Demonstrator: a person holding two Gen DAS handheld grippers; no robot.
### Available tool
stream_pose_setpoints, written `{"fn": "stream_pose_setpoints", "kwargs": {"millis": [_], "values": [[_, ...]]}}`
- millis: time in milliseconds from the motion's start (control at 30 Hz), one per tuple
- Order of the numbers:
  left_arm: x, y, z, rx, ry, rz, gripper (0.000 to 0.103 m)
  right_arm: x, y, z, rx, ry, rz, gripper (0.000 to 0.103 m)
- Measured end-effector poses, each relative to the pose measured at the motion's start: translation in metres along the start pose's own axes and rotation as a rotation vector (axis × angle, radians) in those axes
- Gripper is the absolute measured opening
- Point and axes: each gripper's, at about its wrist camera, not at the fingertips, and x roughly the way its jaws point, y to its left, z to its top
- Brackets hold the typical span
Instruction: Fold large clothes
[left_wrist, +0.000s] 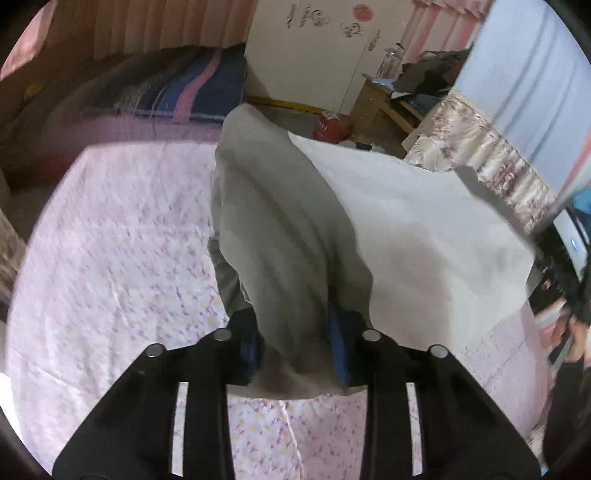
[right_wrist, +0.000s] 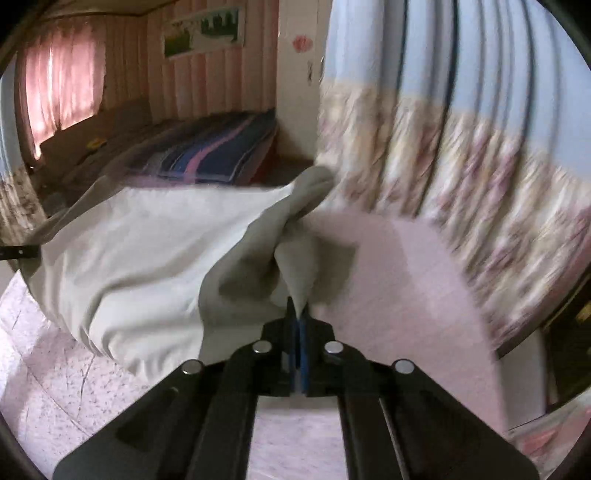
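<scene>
Gripping grey garment (left_wrist: 288, 236) with left tool (left_wrist: 295, 347), right tool (right_wrist: 300, 332) (both angled down), above bed (left_wrist: 110, 240)

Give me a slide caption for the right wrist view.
Right gripper shut on a corner of the pale grey garment, lifted over the pink bedsheet.

left gripper (left_wrist: 295, 354) clamps grey garment (left_wrist: 280, 229) | garment lifted over floral bedsheet (left_wrist: 110, 240)

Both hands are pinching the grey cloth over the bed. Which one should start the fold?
Probably the left. The left gripper holds a thick bunch of the grey cloth with open bedsheet beside it. The right gripper pinches only a thin corner, close to the curtain.
</scene>
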Motion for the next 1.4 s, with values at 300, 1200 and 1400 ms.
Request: {"fn": "stream_pose_setpoints", "kwargs": {"millis": [300,1200,1400], "values": [[0.059,0.015,-0.033,0.042,0.143,0.027,0.035,0.046,-0.002,-0.066,-0.119,0.211,-0.191,0.001],[0.073,-0.05,-0.035,0.038,0.031,0.299,0.1,0.078,0.033,-0.044,-0.089,0.11,0.029,0.053],[0.09,-0.048,-0.026,0.054,0.058,0.314,0.1,0.101,0.017,-0.046,-0.074,0.182,0.07,0.053]]}}
